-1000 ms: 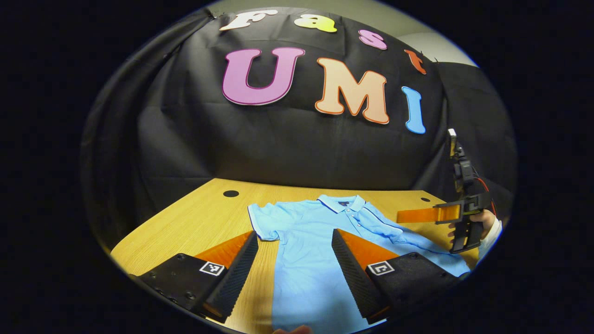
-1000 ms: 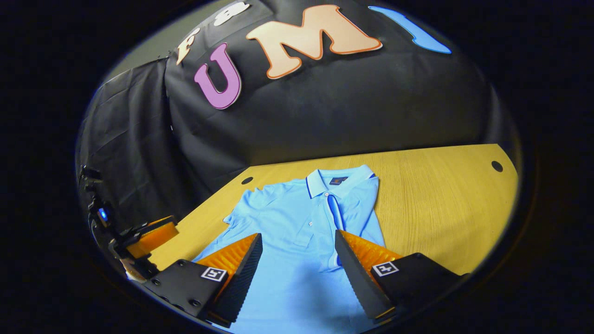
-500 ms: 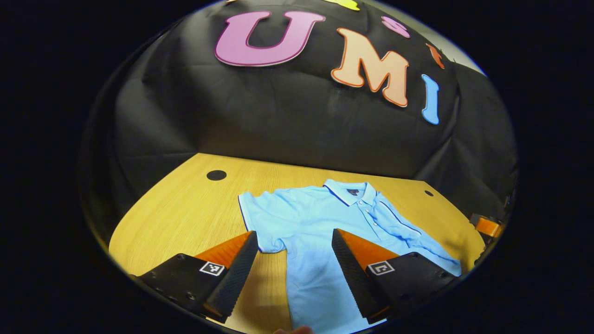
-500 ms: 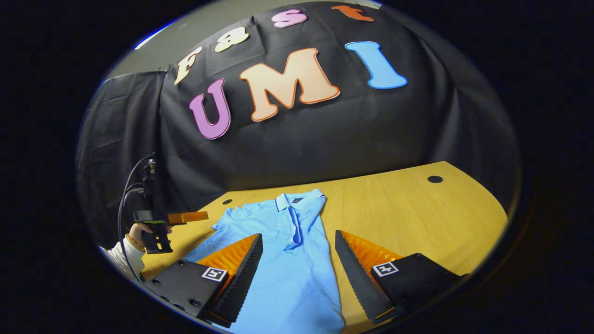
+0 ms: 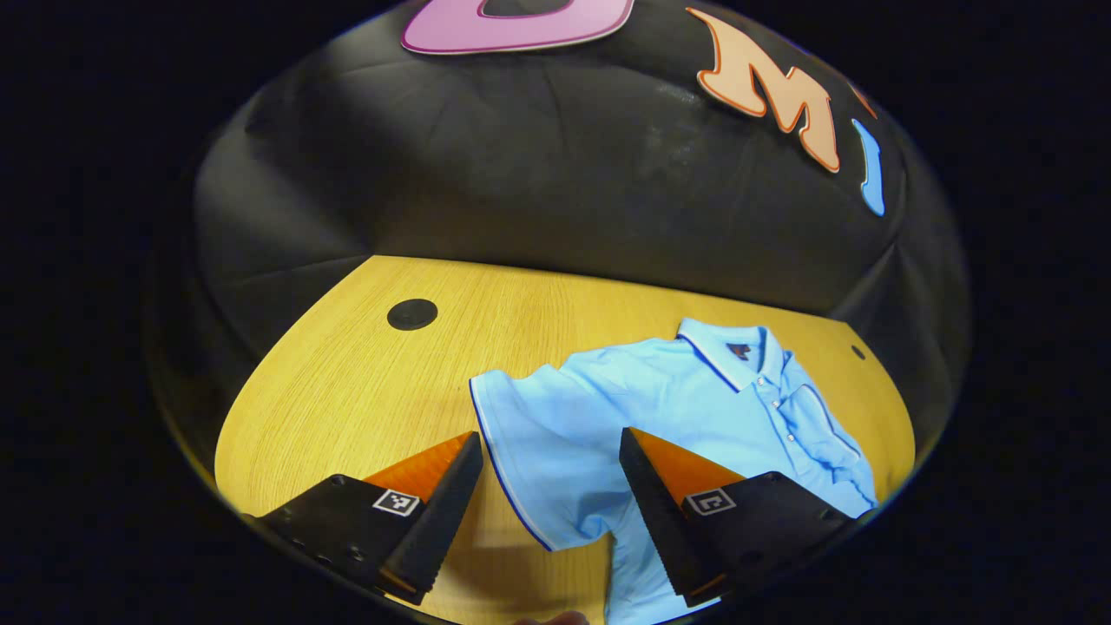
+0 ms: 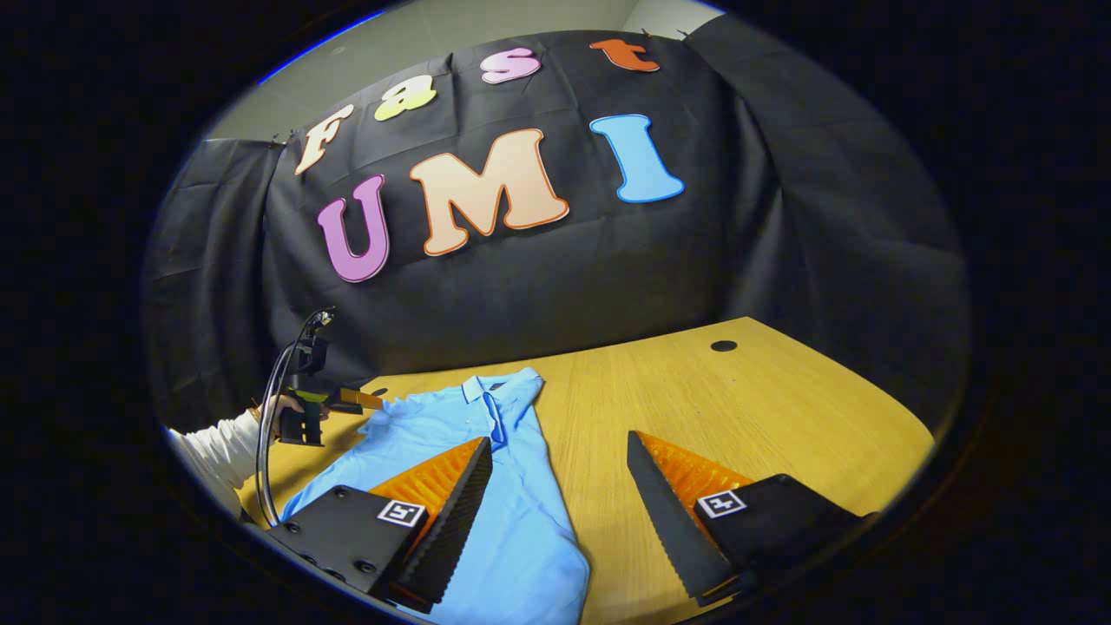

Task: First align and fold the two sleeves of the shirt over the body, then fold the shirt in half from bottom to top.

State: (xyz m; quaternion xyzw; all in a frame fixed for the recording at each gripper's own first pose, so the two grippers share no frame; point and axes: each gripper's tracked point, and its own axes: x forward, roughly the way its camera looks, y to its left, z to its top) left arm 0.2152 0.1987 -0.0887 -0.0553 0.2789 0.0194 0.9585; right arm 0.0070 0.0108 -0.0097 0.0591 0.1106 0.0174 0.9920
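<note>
Shirt (image 5: 694, 408) lies flat on the desk (image 5: 347, 391), its left sleeve (image 5: 538, 451) framed by the left gripper (image 5: 547, 486), jaws apart like the right gripper (image 6: 555, 503), probably lining up a pinch.

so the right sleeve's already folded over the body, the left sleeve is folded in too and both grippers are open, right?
Not quite. The left sleeve isn't folded in: the left gripper view shows it spread flat on the table, between the open fingers of the left gripper. The rest holds: the shirt has its right sleeve folded over the body, and the right gripper is open.
</note>
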